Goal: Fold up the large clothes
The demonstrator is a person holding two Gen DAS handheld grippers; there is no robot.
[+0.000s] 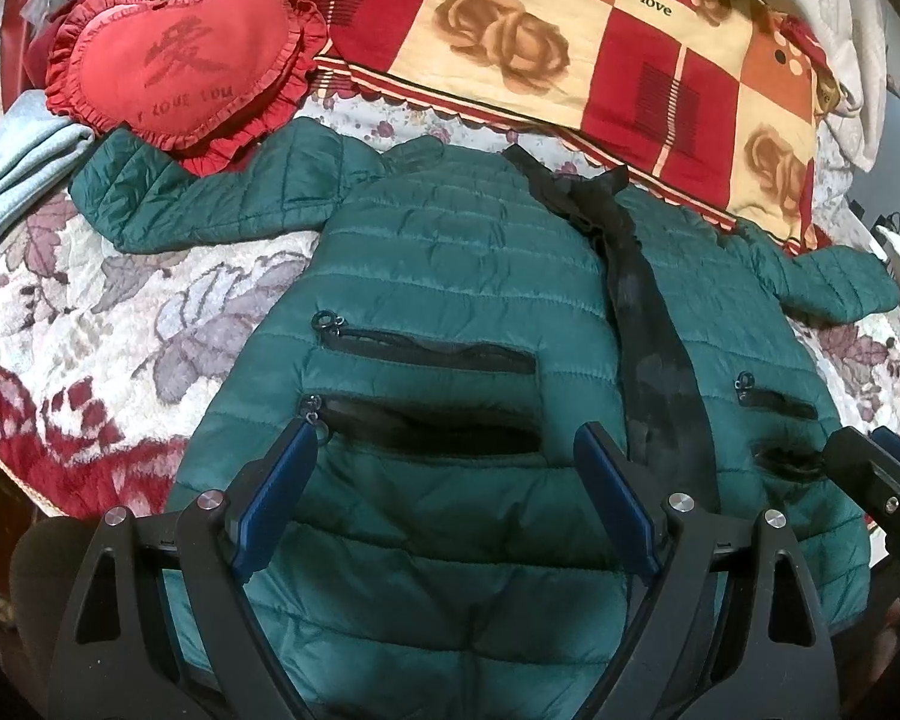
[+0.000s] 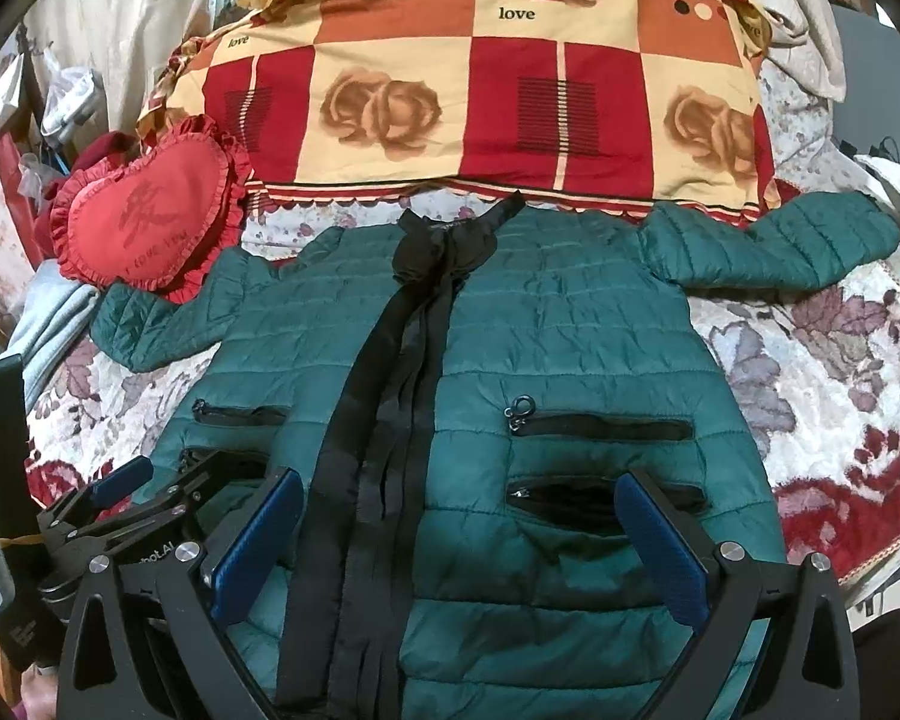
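The green quilted jacket (image 2: 570,324) lay front-up and spread flat across the bed (image 2: 810,360), filling the centre of both frames, sleeves out to upper left and upper right. The left claw (image 1: 444,498) and right claw (image 2: 459,540) hovered above its lower half, both wide open and holding nothing. The slippery shell could slide out of a shallow pinch. The left sleeve apparently ran under the heart cushion (image 1: 180,60) and might snag.

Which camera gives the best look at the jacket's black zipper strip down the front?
The right wrist view. There the black zipper strip runs near the middle, visible from collar to hem on the green jacket. In the left wrist view the strip sits off to the right, slanted, its lower end hidden behind the left claw.
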